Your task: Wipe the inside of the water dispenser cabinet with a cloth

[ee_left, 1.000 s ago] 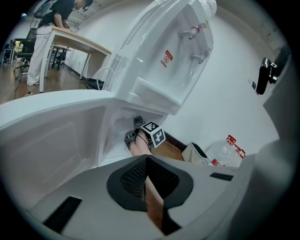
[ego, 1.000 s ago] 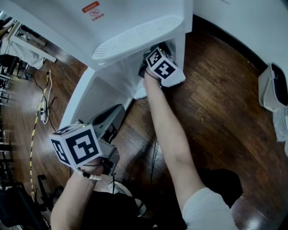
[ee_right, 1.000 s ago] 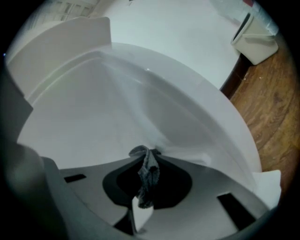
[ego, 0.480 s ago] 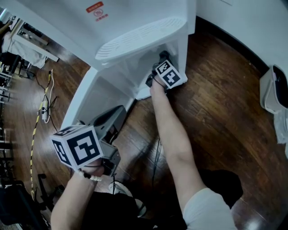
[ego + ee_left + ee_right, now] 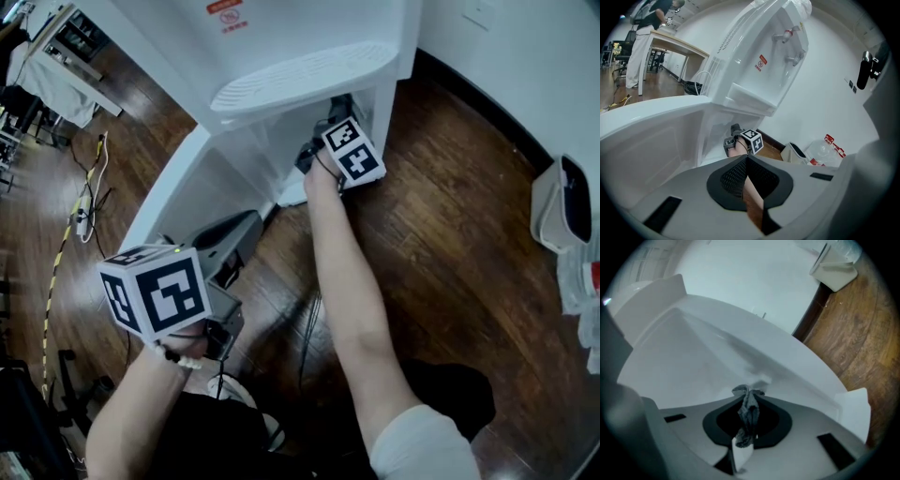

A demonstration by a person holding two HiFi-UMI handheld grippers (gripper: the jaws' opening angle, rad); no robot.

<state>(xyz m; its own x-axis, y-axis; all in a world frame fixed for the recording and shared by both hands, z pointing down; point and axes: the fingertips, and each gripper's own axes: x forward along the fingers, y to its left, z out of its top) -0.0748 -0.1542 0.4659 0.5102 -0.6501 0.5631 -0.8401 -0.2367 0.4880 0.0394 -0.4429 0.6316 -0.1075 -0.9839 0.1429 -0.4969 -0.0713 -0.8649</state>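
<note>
While the right gripper (image 5: 749, 397) reaches into the water dispenser's (image 5: 309, 37) open lower cabinet (image 5: 267, 141), its jaws clamp a bunched grey cloth (image 5: 749, 411) whose tip lies close to the white inner wall. The left gripper (image 5: 745, 161) hangs outside the dispenser, beside the open cabinet door (image 5: 183, 192) — jaws pressed together, nothing between them.

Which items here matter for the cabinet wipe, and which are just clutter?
Job:
- cloth
- right gripper, shut on the cloth
- water dispenser cabinet

Lying about:
- left gripper, shut and empty
- white bin
- clear bottles
</note>
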